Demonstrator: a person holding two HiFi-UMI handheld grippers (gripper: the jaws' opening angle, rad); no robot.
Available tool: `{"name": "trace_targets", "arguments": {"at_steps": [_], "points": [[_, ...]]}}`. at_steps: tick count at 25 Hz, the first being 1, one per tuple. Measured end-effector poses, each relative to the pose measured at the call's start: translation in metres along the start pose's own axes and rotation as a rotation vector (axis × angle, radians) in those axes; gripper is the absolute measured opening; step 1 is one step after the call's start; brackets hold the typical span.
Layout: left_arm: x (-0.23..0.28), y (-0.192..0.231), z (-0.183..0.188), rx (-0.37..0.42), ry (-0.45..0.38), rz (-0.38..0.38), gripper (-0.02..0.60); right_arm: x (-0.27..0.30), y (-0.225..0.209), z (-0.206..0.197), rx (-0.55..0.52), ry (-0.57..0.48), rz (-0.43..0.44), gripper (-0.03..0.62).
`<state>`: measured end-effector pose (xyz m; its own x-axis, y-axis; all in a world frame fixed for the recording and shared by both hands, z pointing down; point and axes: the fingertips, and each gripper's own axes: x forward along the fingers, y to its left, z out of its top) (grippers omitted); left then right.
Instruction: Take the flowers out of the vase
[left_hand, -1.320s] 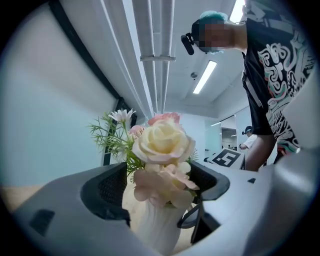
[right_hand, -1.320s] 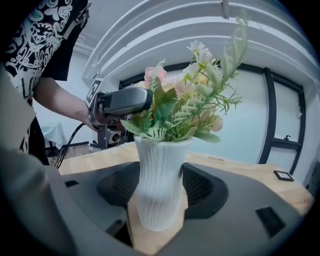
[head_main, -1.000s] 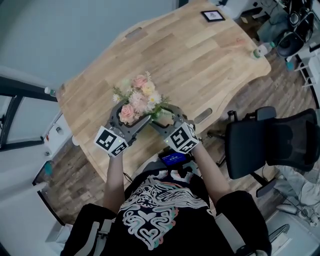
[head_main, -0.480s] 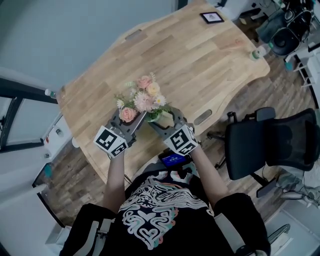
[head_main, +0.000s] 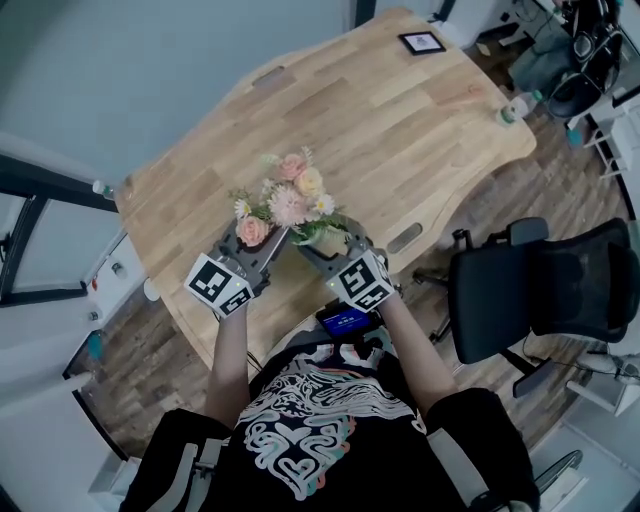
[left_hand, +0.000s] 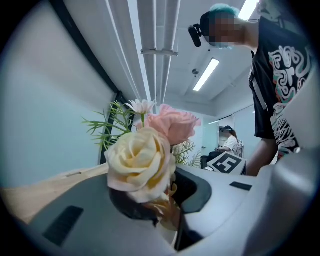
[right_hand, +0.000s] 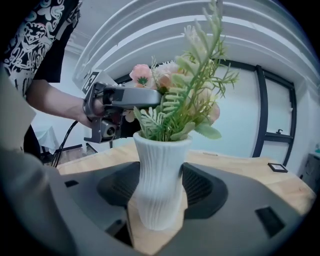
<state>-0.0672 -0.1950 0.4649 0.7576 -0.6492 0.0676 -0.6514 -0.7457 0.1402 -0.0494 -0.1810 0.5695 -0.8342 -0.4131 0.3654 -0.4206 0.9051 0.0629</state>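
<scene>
A bunch of pink, cream and white flowers (head_main: 285, 198) with green sprigs stands in a ribbed white vase (right_hand: 160, 180) near the front edge of the wooden table (head_main: 400, 130). My left gripper (head_main: 283, 237) has just been closing and is shut on the stems just below the blooms. In the left gripper view a cream rose (left_hand: 140, 165) and a pink rose (left_hand: 172, 125) rise straight over its jaws (left_hand: 172, 220). My right gripper (right_hand: 159, 200) is shut on the vase's narrow waist, a dark pad on either side. From there the left gripper (right_hand: 150, 99) reaches in level above the vase's mouth.
A small framed picture (head_main: 421, 42) lies at the table's far end and a bottle (head_main: 507, 113) near its right edge. A black office chair (head_main: 545, 290) stands to the right. A phone with a lit screen (head_main: 345, 320) sits at the person's chest.
The left gripper's jaws, wide around the bunch a second ago, have closed onto the stems. The flowers have shifted slightly away from the person. The right gripper has stayed on the vase.
</scene>
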Motion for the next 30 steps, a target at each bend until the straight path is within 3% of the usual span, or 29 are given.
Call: {"name": "trace_targets", "arguments": {"at_steps": [17,30], "points": [[-0.003,-0.011,0.03,0.027,-0.018,-0.008,0.072,0.002,-0.001,-0.006,0.029,-0.002,-0.013,0.249],[-0.001,-0.01,0.065,0.044,-0.083,-0.012,0.072,0.003,-0.003,-0.006,0.029,-0.006,-0.011,0.249]]}}
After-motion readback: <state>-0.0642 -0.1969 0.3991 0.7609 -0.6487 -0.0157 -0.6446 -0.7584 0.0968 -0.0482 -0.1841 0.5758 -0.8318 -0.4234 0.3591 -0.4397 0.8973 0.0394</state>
